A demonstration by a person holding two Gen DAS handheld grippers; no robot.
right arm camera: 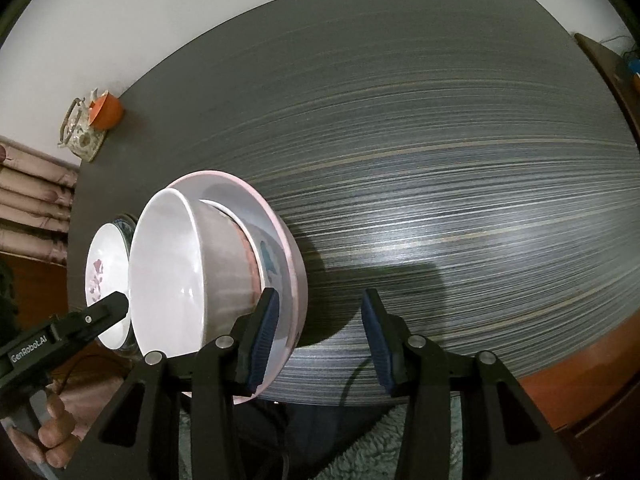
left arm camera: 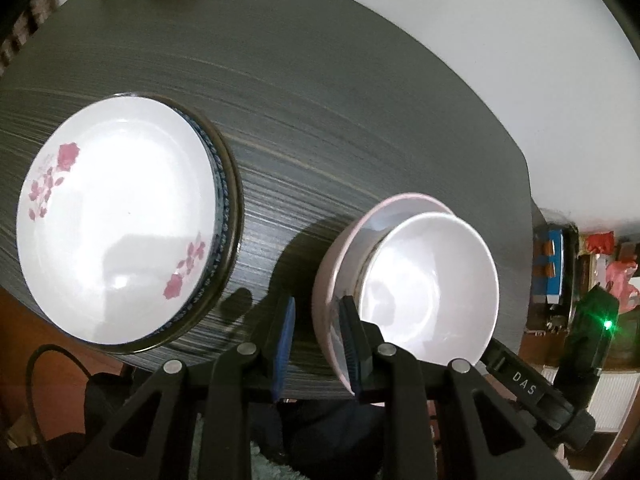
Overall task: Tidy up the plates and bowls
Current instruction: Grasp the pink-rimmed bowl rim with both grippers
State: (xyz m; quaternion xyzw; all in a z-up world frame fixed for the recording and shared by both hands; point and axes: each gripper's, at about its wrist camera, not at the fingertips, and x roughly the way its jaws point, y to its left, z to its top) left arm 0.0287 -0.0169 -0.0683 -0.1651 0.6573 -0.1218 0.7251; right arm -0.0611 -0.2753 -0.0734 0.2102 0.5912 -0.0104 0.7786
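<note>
Both tools point steeply down at the table [left arm camera: 360, 100], near its front edge. Left tool [left arm camera: 318, 340]: jaws narrowly parted, right pad inside the pink bowl [left arm camera: 332, 280], left pad outside its wall; pads look close on the rim, but whether they actually press I cannot tell. Right tool [right arm camera: 320, 336]: jaws spread, left pad just inside the pink bowl's [right arm camera: 288, 240] near rim, right pad over bare table, nothing pinched.

White bowl [left arm camera: 428, 284] sits nested in the pink bowl, tilted; the pair stands at the table's front edge. A flowered plate [left arm camera: 116, 220] lies on top of a blue-rimmed plate [left arm camera: 224, 200], to the left of the bowls, apart from them.

Left view only: cluttered shelf with coloured packets [left arm camera: 600, 264] at far right, the right tool's body [left arm camera: 560, 392] with a green light. Right view only: a hand [right arm camera: 48, 432] gripping the left tool's handle, fluffy pale rug [right arm camera: 380, 440] below, pink curtain [right arm camera: 32, 200] at left, blue print inside the pink bowl.

Table is dark grey with streaked wood grain, rounded corners. At the far corner sit an orange cup [right arm camera: 106, 110] and a floral holder [right arm camera: 80, 136]. White wall [right arm camera: 120, 20] behind.
</note>
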